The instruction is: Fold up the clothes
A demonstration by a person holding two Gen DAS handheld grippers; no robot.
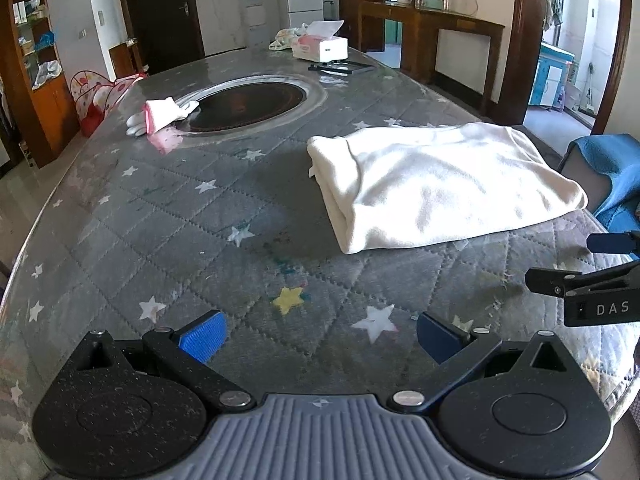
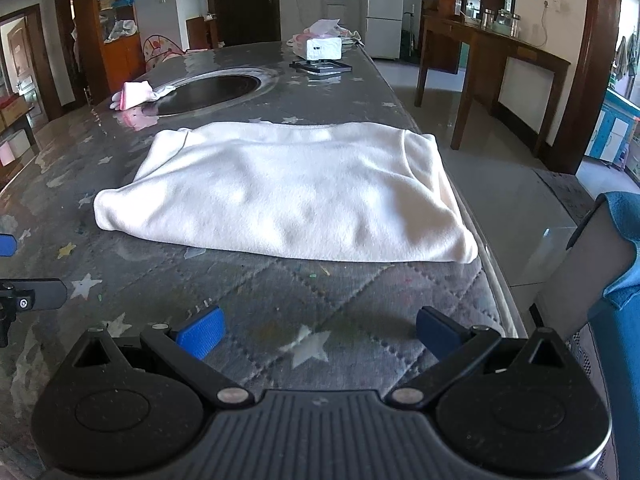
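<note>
A cream white garment (image 1: 436,184) lies folded into a thick rectangle on the grey star-patterned table cover (image 1: 192,216), toward the table's right edge. The right wrist view has the folded garment (image 2: 288,192) straight ahead, flat and untouched. My left gripper (image 1: 320,336) hovers open over the cover, short of the garment and to its left, with nothing between its blue pads. My right gripper (image 2: 320,332) is also open and empty, just in front of the garment's near edge. The right gripper's black fingers (image 1: 576,284) reach in at the left wrist view's right edge.
A round dark inset (image 1: 248,104) sits mid-table with a pair of white and pink gloves (image 1: 160,116) at its rim. A tissue box (image 1: 320,46) and a black frame (image 1: 340,68) lie at the far end. A blue-covered chair (image 2: 616,264) stands right of the table edge.
</note>
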